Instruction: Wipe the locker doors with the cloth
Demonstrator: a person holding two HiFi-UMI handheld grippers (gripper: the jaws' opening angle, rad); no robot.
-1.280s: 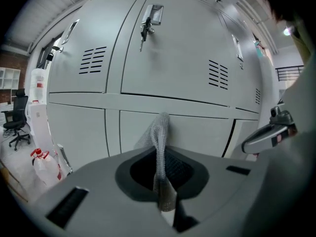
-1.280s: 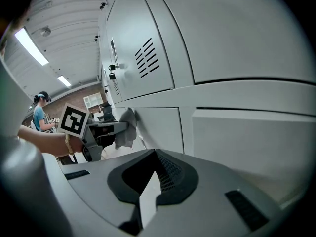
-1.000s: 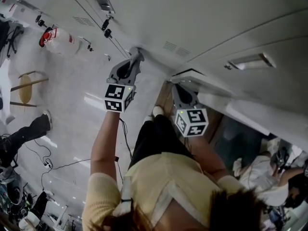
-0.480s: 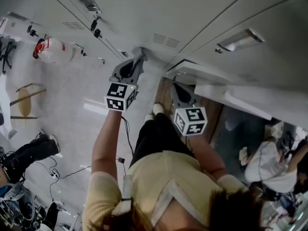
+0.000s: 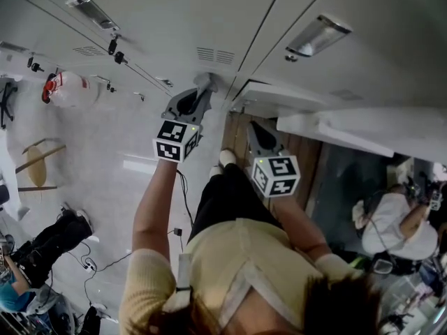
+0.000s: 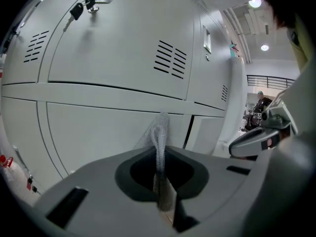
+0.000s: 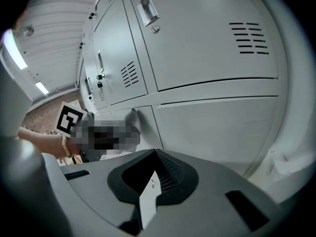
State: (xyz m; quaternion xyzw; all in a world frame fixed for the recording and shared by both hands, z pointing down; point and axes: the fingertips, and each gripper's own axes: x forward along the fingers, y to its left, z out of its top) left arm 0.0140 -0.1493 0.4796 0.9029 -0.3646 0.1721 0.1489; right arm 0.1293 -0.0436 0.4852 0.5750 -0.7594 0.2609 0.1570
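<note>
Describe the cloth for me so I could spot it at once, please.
Start at the wall of pale grey lockers. The left gripper reaches toward them, and the cloth is the thin strip pinched in its shut jaws. It is the only soft, mesh-textured thing there, set against smooth metal.

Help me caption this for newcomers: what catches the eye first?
A wall of pale grey locker doors fills every view. The left hand-held gripper pinches a white mesh cloth up near a door; the right hand-held gripper is shut and empty beside it.
</note>
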